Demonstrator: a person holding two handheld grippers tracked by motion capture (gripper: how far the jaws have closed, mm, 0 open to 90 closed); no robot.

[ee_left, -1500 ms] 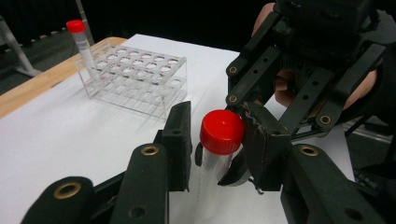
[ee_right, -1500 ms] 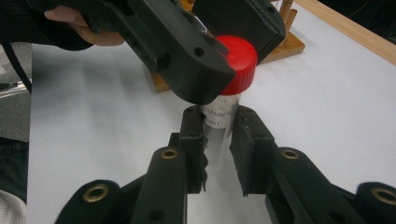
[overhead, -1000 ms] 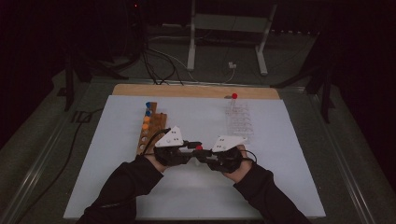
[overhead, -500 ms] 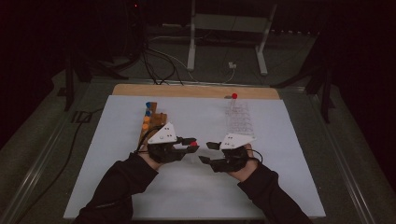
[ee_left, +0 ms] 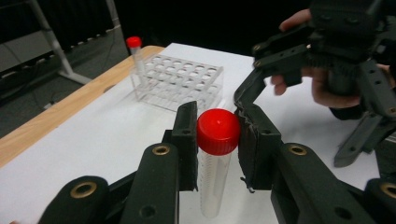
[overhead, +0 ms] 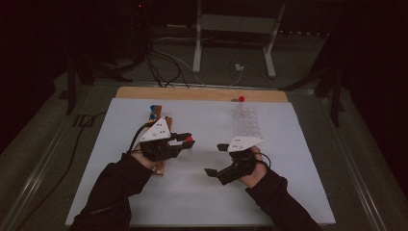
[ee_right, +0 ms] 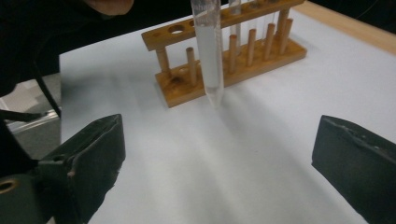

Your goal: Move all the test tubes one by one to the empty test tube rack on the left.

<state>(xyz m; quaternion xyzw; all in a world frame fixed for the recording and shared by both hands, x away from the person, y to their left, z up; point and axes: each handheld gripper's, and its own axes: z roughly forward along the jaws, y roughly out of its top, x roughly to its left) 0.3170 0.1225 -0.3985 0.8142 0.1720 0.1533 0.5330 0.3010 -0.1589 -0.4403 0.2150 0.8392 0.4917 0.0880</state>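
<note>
Dark floor and cables ring the white table top [overhead: 202, 192], with a wooden strip along its 12 o'clock edge. At centre, the left gripper [overhead: 185, 139] pinches a red-capped tube [ee_left: 215, 158] just under its cap, holding it upright above the mat. The right gripper [overhead: 215, 159], at 3 o'clock of it, has just been opening and now stands spread wide with nothing between its jaws. This looks like the end of a hand-over: the tube now rests with the left gripper alone. A wooden rack [ee_right: 224, 56] lies at its 9 o'clock side, and a clear rack [ee_left: 180, 84] holding another capped tube [ee_left: 135, 56] sits toward 1 o'clock. Next comes carrying the tube over a free hole and lowering it straight.
</note>
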